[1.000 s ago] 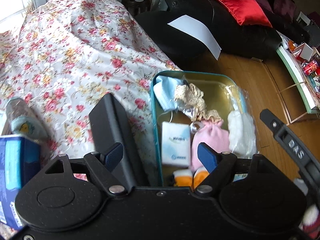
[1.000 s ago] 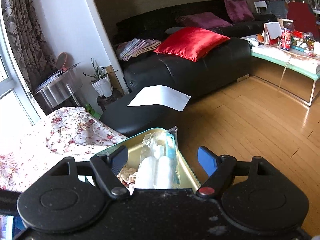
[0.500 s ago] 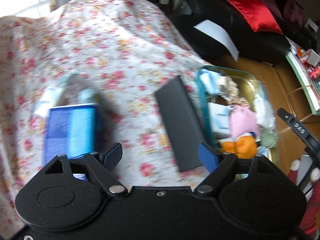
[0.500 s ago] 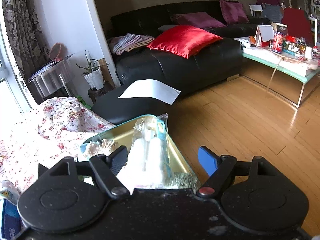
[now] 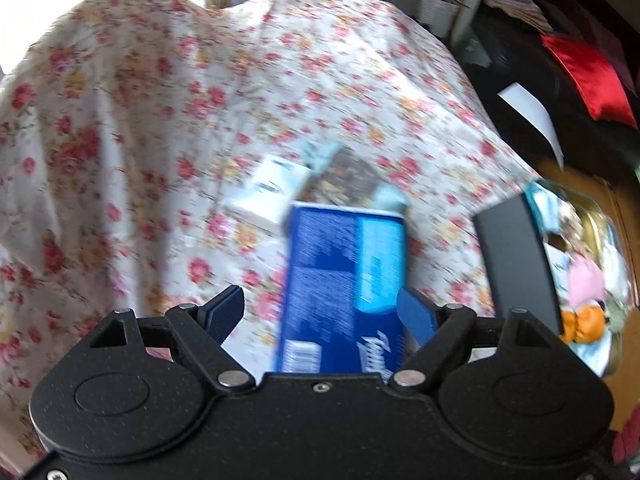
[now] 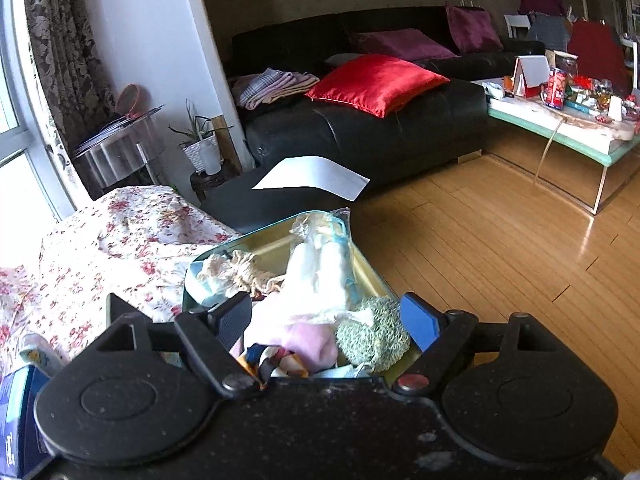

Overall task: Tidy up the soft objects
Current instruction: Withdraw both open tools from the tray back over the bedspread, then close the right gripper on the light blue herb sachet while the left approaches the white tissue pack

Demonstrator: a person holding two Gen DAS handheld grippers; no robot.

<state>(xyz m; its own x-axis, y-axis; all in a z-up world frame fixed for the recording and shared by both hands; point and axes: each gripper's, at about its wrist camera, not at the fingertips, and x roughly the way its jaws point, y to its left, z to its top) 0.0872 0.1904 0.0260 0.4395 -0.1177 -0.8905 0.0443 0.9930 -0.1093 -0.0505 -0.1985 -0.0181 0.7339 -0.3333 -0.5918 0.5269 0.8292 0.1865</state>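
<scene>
A blue tissue pack [image 5: 344, 280] lies on the floral cloth [image 5: 160, 120]. My left gripper [image 5: 320, 314] hovers over it, open; the pack shows between the fingers and the pads do not press it. Behind it lie a small white pack [image 5: 272, 188] and a dark clear bag [image 5: 348, 176]. At the right stands the gold tin [image 5: 600, 216] with soft things in it. My right gripper [image 6: 328, 318] is above the tin [image 6: 224, 248], jaws opening, gripping nothing. Below it lie a green knitted ball [image 6: 372, 344], a pink pouch [image 6: 304, 340] and white rolls in a clear bag [image 6: 320, 272].
A flat black lid [image 5: 516, 264] lies between the blue pack and the tin. Beyond the cloth are a black sofa [image 6: 360, 132] with a red cushion [image 6: 376, 80], a white sheet [image 6: 312, 178], wooden floor [image 6: 500, 248] and a cluttered low table [image 6: 560, 128].
The left gripper swung left from over the tin to over the blue pack, which now lies between its fingers. The right gripper drew back over the tin, showing more of its contents.
</scene>
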